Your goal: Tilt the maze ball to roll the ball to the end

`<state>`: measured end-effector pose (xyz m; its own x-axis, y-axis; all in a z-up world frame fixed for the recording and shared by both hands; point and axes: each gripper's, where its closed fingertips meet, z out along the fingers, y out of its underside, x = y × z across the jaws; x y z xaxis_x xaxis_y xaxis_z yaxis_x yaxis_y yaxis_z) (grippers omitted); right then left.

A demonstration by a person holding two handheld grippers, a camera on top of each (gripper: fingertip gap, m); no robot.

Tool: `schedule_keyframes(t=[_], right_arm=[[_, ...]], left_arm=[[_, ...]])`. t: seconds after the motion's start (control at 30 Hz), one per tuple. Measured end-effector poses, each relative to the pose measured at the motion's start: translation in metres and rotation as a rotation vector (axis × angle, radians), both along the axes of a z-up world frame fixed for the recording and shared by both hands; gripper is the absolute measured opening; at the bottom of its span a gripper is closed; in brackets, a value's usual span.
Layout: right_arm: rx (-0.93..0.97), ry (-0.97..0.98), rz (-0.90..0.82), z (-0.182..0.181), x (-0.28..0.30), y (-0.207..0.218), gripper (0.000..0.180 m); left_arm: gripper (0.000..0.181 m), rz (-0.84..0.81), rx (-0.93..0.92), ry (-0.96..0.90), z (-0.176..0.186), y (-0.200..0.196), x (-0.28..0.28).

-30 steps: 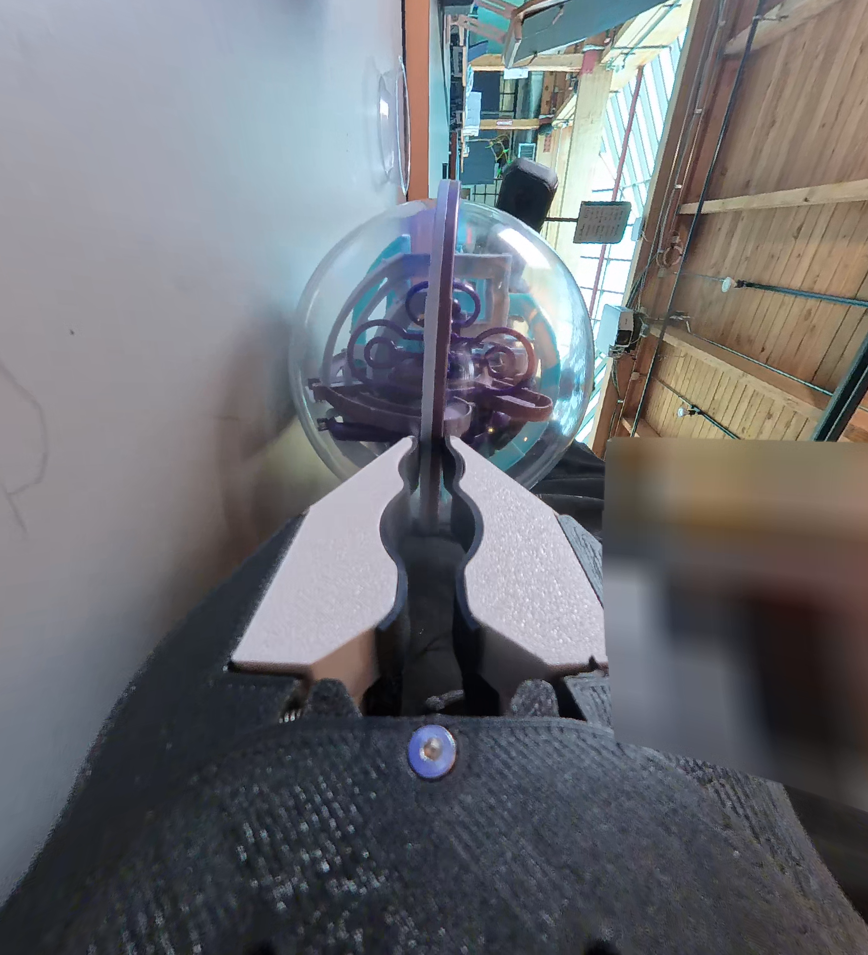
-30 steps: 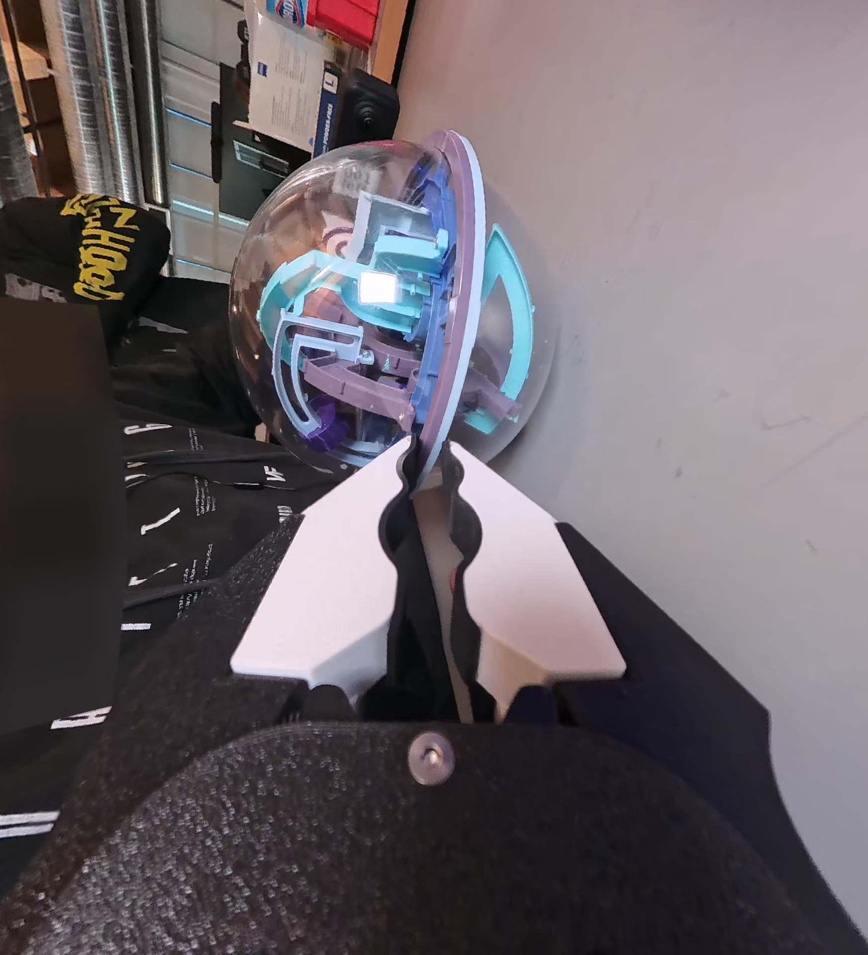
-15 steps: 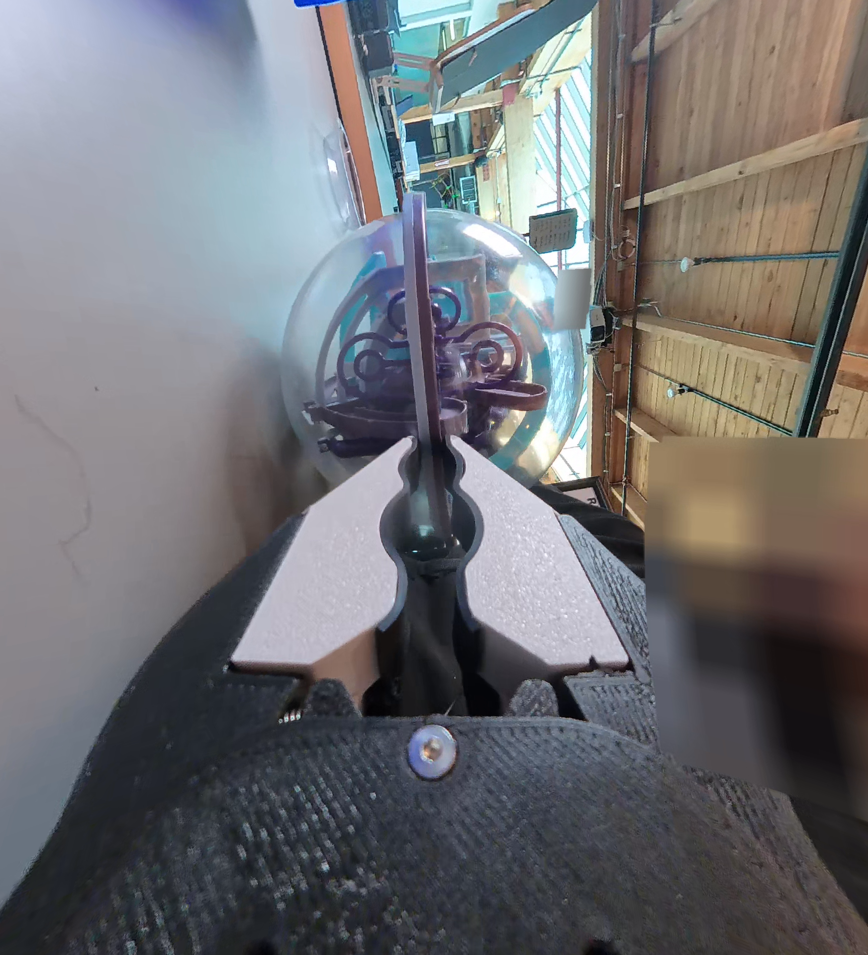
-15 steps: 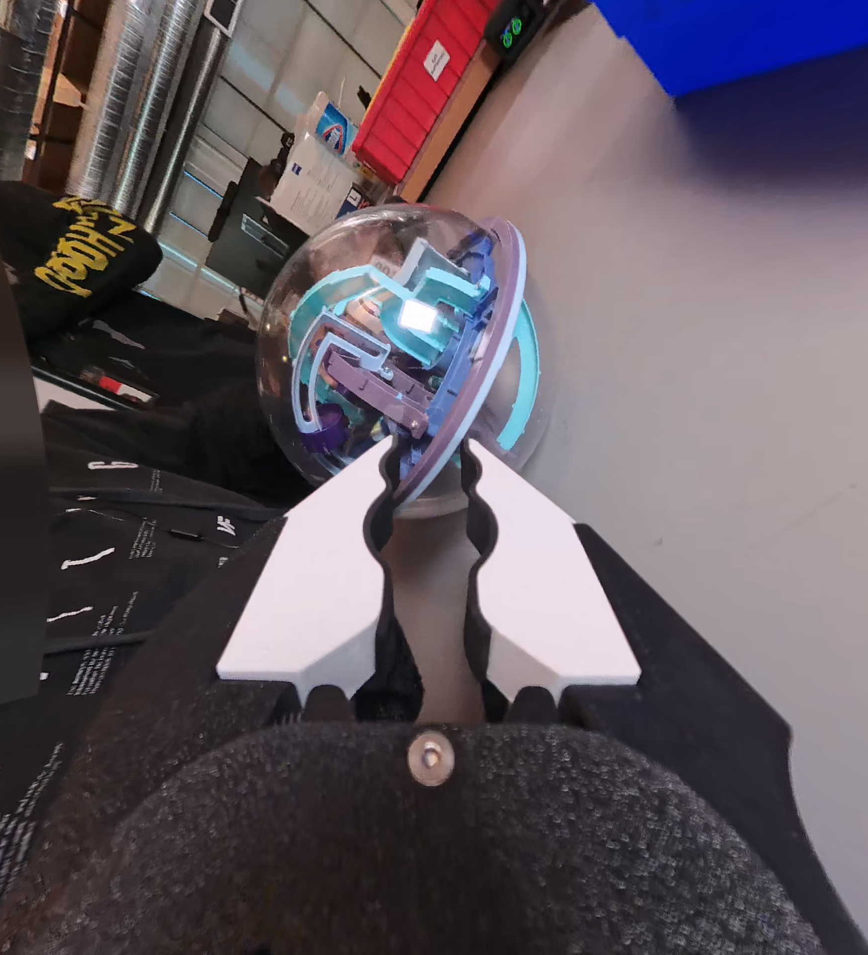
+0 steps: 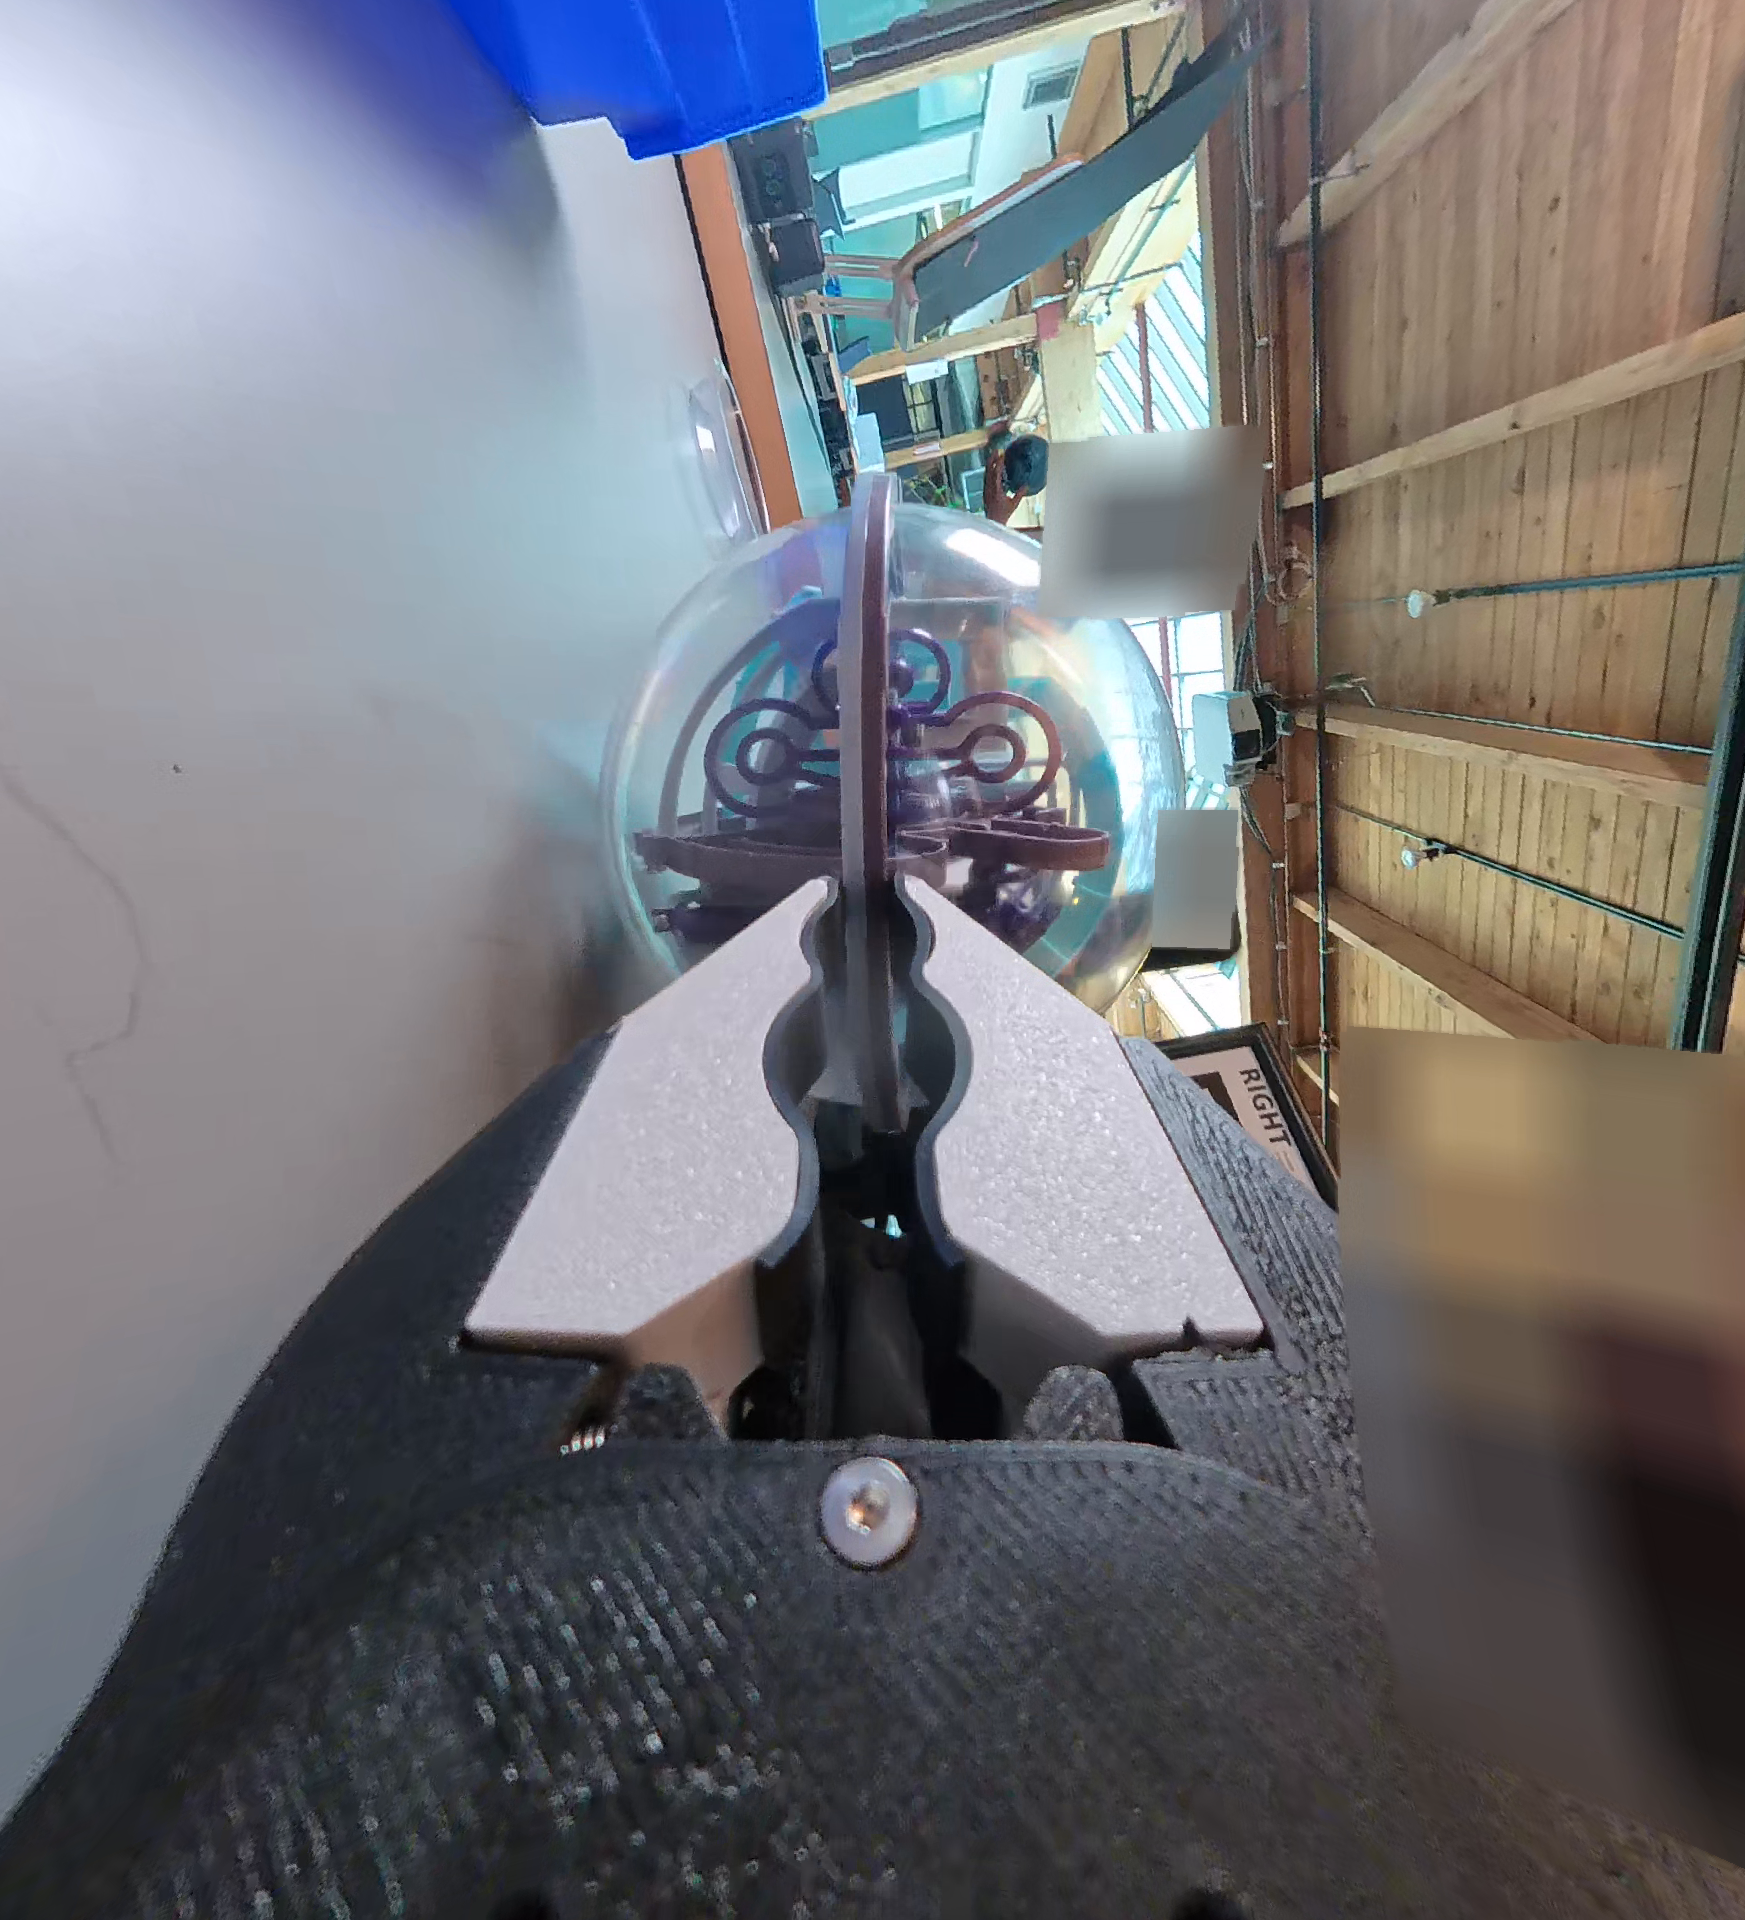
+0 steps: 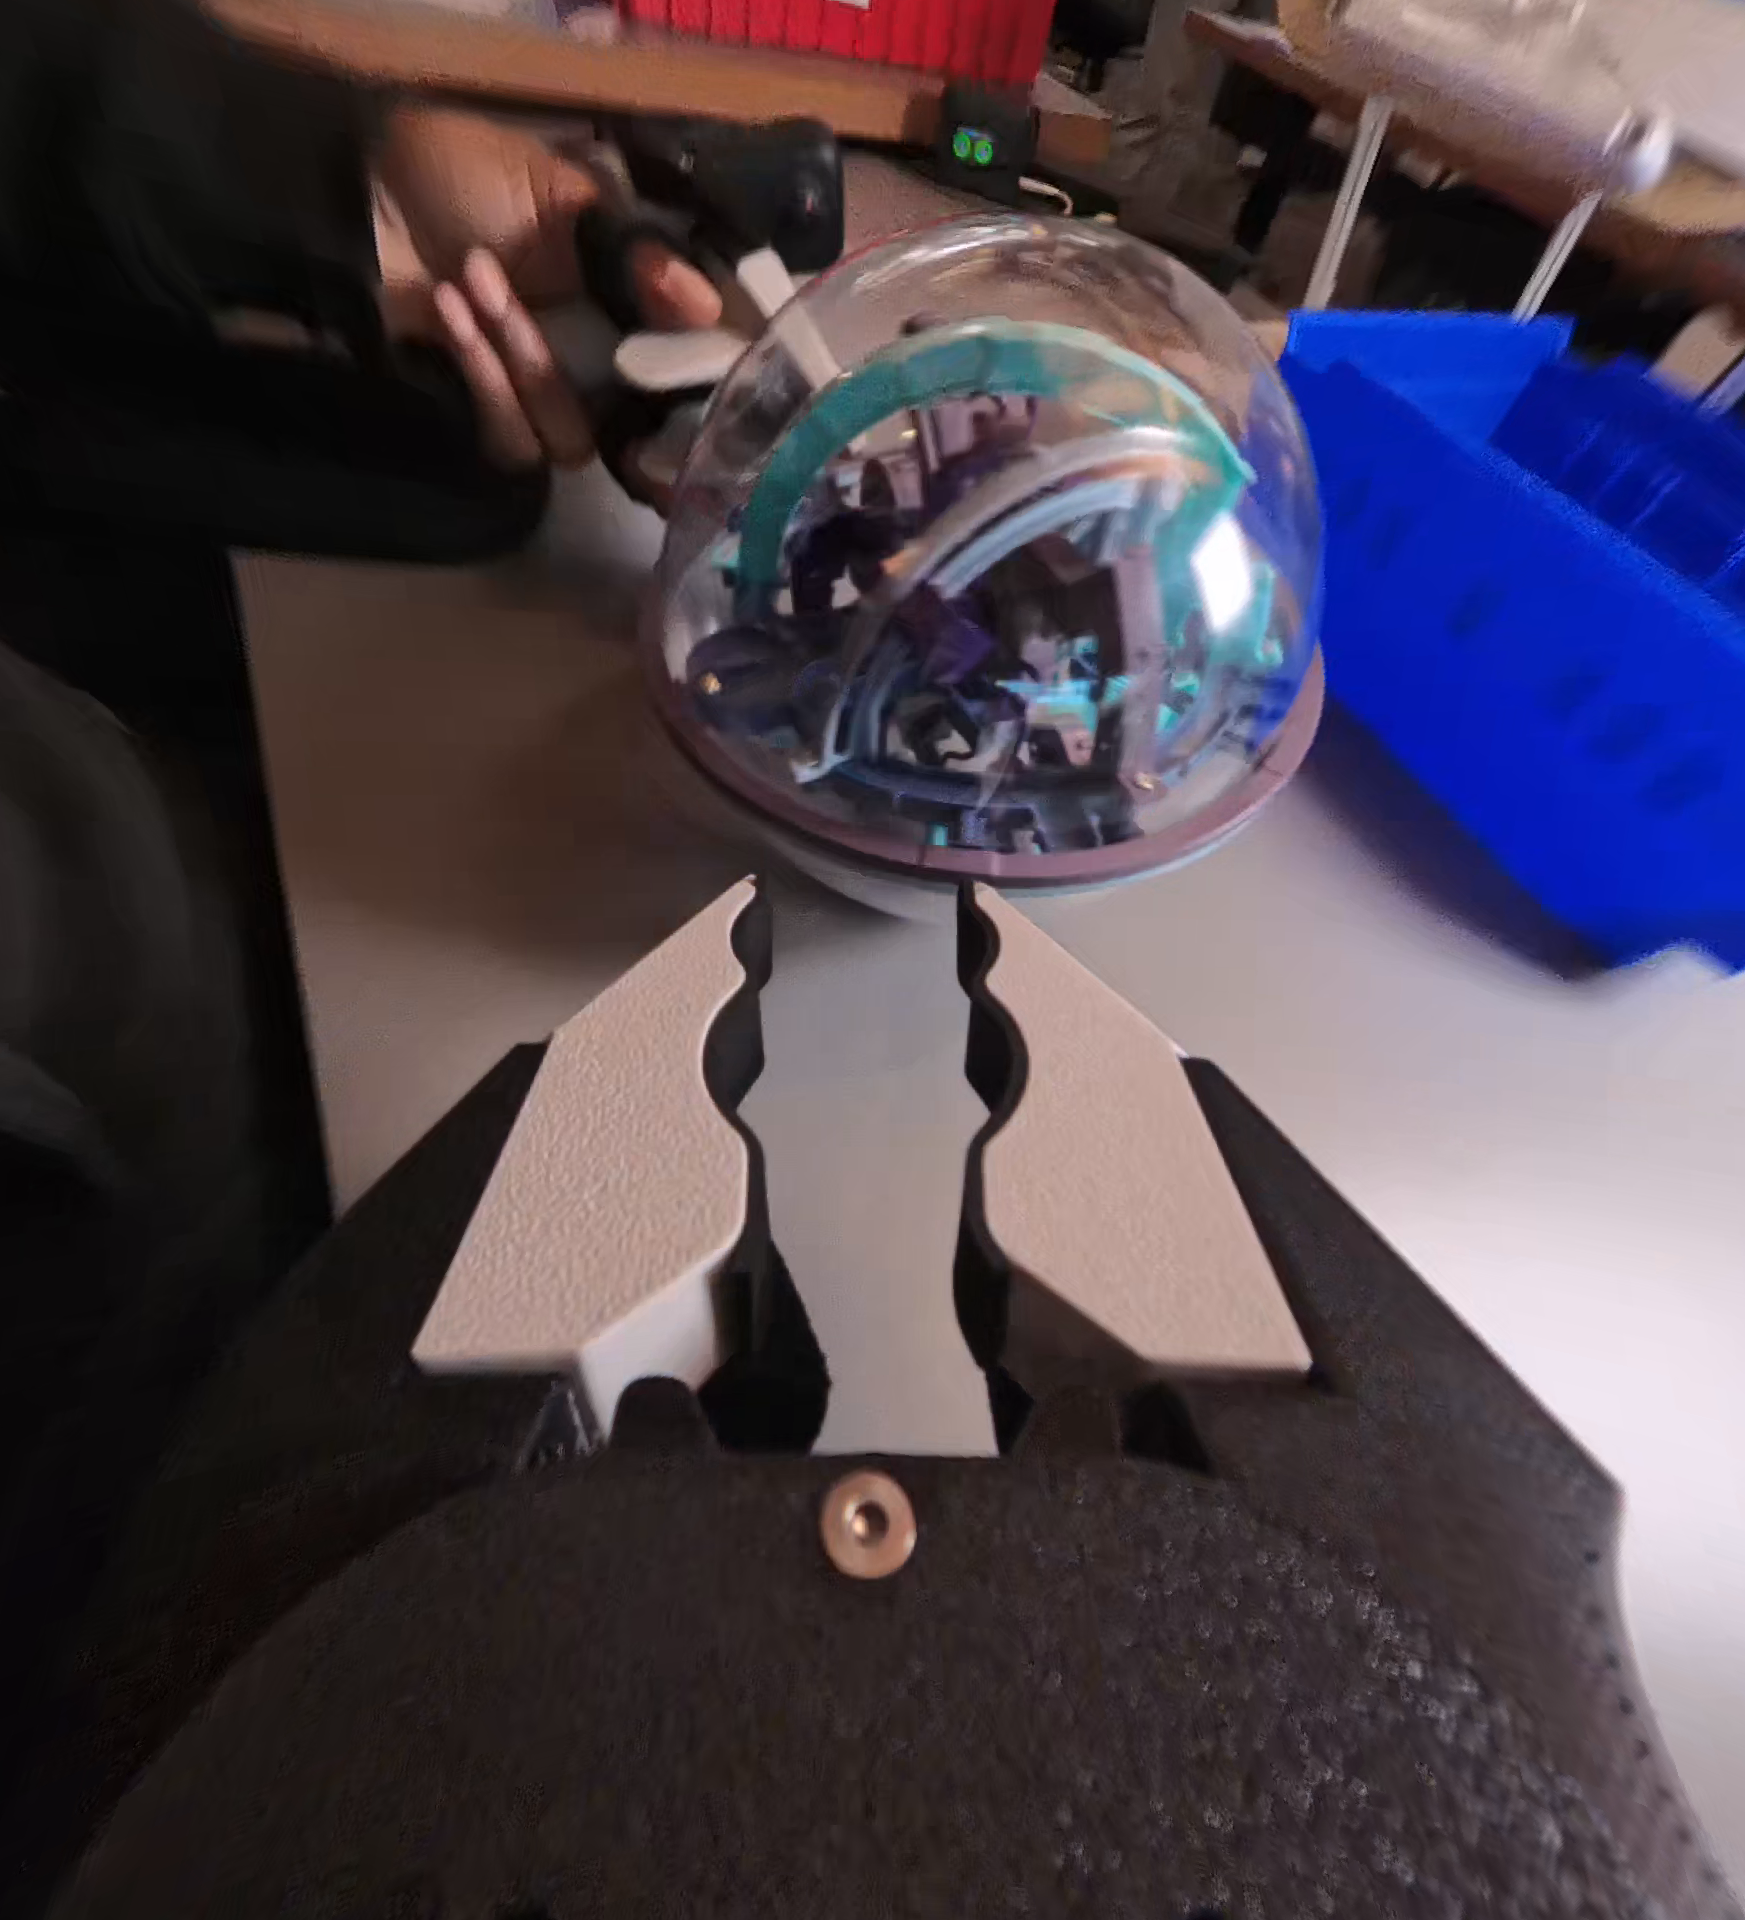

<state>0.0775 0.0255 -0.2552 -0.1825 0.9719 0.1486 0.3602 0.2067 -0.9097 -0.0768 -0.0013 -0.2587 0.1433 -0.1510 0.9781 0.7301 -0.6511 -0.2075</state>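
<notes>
Left wrist view: the left claw (image 5: pixel 863 904) is clamped on the purple equatorial rim (image 5: pixel 863 644) of the maze ball (image 5: pixel 894 748), held beside the grey counter (image 5: pixel 276 623). Right wrist view: the right claw (image 6: pixel 863 904) stands open and empty, just short of the maze ball (image 6: pixel 993 561), with a blue bin (image 6: pixel 1574 665) beside the ball. The clear shell is likely rigid, light and slippery; grip the rim, not the dome.

Lighting bright, daylight from background windows (image 5: pixel 1174 665); glare spots on maze ball (image 6: pixel 993 582) dome; blue bin (image 6: pixel 1574 665) and hand (image 6: pixel 525 301) motion-blurred; wide-angle bending at edges; soft shadows on table (image 6: pixel 1367 1143).
</notes>
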Motion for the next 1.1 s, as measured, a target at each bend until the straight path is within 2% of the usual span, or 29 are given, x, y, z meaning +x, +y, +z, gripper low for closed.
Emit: schedule_keyframes(t=[0.13,0.23,0.4,0.5,0.7,0.77,0.87,1.03,1.1], right_arm=[[0.475,0.061,-0.071,-0.003,-0.004,-0.005,0.033],[0.676,0.085,-0.089,-0.008,-0.01,-0.003,0.032],[0.826,0.114,-0.15,-0.011,-0.016,0.004,0.026],[0.884,0.143,-0.162,-0.006,-0.017,0.007,0.013],[0.991,0.146,-0.15,-0.004,-0.015,0.015,0.009],[1.019,0.147,-0.141,-0.005,-0.014,0.018,0.008],[1.035,0.155,-0.136,-0.004,-0.014,0.022,0.007],[1.091,0.209,-0.108,0.001,-0.016,0.024,0.006],[1.125,0.245,-0.07,0.003,-0.018,0.02,0.005]], left_arm=[[0.007,0.026,-0.005,0.003,0.002,0.001,0.003],[0.007,0.039,-0.002,0.003,0.004,0.001,0.004],[0.006,0.093,-0.007,-0.043,0.004,0.001,0.004],[0.006,0.092,-0.011,-0.057,0.001,-0.003,0.008],[0.009,0.053,0.009,0.013,0.003,-0.01,0.016],[0.026,0.047,0.026,0.093,0.003,-0.013,0.017],[0.057,0.054,0.095,0.344,0.004,-0.016,0.008],[0.103,0.081,0.42,0.949,0.035,0.008,-0.011],[0.113,0.031,0.56,1.079,0.049,0.027,-0.008]])
